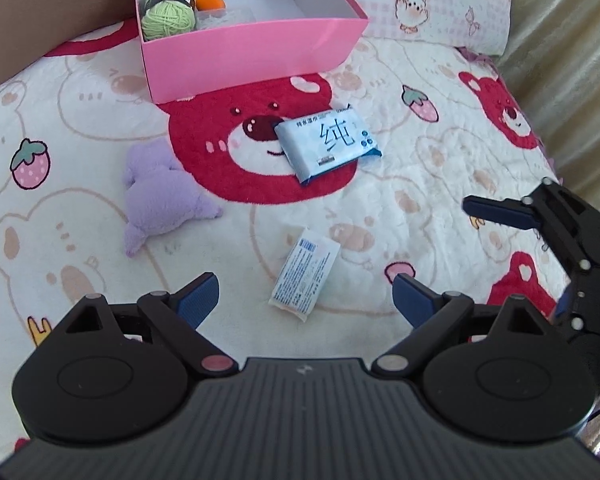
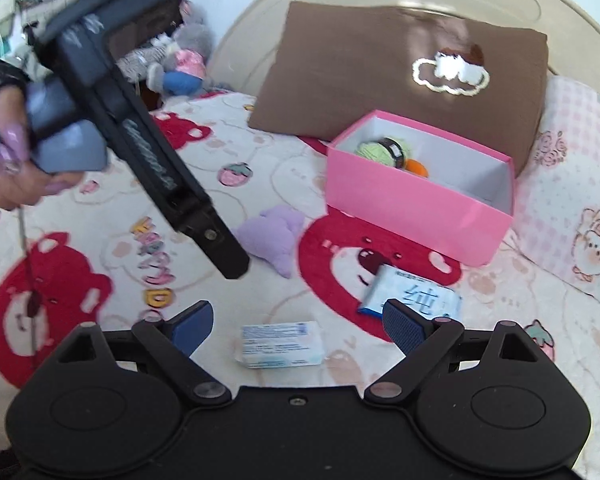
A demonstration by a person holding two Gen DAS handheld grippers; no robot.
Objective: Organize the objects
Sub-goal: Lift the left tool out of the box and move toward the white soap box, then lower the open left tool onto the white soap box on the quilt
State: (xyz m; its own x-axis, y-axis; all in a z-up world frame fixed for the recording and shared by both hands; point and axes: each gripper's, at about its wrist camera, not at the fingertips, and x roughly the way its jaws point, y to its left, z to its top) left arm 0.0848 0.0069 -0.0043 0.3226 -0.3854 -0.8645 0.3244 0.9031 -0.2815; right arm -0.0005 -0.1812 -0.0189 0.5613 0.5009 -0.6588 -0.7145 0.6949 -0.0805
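Small white tissue packet [image 1: 305, 276] lies flat on the bed blanket [image 1: 400, 184], printed side up, touching nothing. Seen from the left wrist it sits just ahead of the left gripper [image 1: 306, 296], roughly between the two blue pads, not gripped. From the right wrist the same packet [image 2: 282, 344] lies between the pads of the right gripper [image 2: 298, 324], also untouched. Both grippers stand wide apart, nothing clamped.

Farther out: blue wet-wipe pack [image 1: 327, 142], flat on a red bear face printed on the blanket, well apart from the packet. Purple plush toy [image 1: 162, 196] lies to the left of the wipes, near the bear print's edge.

Beyond these, open pink box [image 1: 256, 52] stands on the blanket. Inside, at its left end: green yarn ball [image 1: 168, 10] with dark label band, orange object [image 1: 209, 2] just beside it, partly hidden. Rest of the box interior shows bare white.

Behind the box: brown pillow [image 2: 400, 76] and a pink checked pillow [image 1: 440, 0]. A hand [image 2: 8, 152] holds the left gripper's grey handle.
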